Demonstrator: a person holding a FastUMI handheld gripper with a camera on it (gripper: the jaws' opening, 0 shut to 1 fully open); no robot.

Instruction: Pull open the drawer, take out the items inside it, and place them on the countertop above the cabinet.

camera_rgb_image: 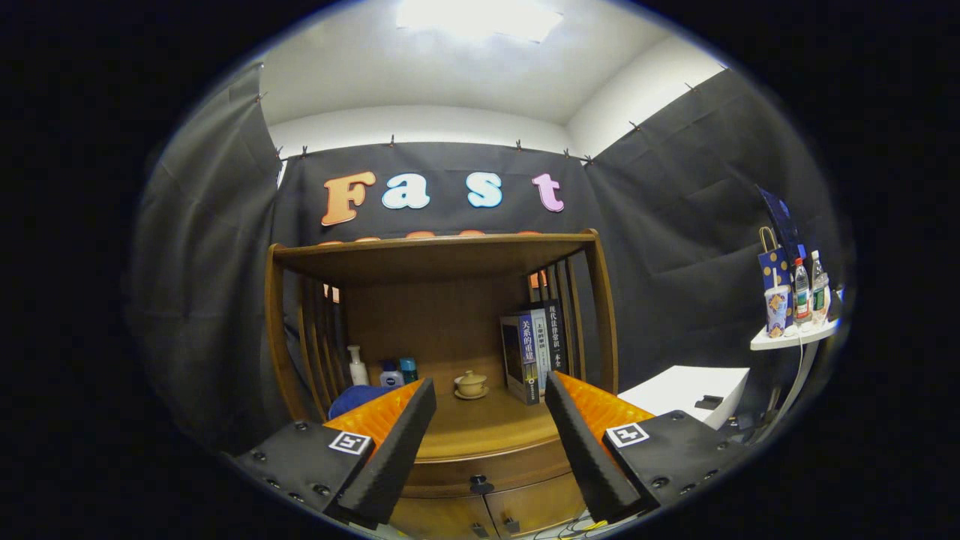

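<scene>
Gripper (489,420) held w/ fingers spread wide apart, nothing between them, facing the wooden cabinet (442,360). Drawer (487,471) sits closed just under the countertop (480,431), its dark knob (481,485) low between the fingers. On the countertop beyond the fingers: small teapot (471,385) at centre, upright books (534,351) at right, bottles (382,370) at left, blue object (358,396) behind the left finger.

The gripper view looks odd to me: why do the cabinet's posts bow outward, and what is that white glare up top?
Gripper view: fisheye distortion bows the wooden cabinet; the bright ceiling light is overexposed; the open fingers look oversized, being nearest the lens.
</scene>
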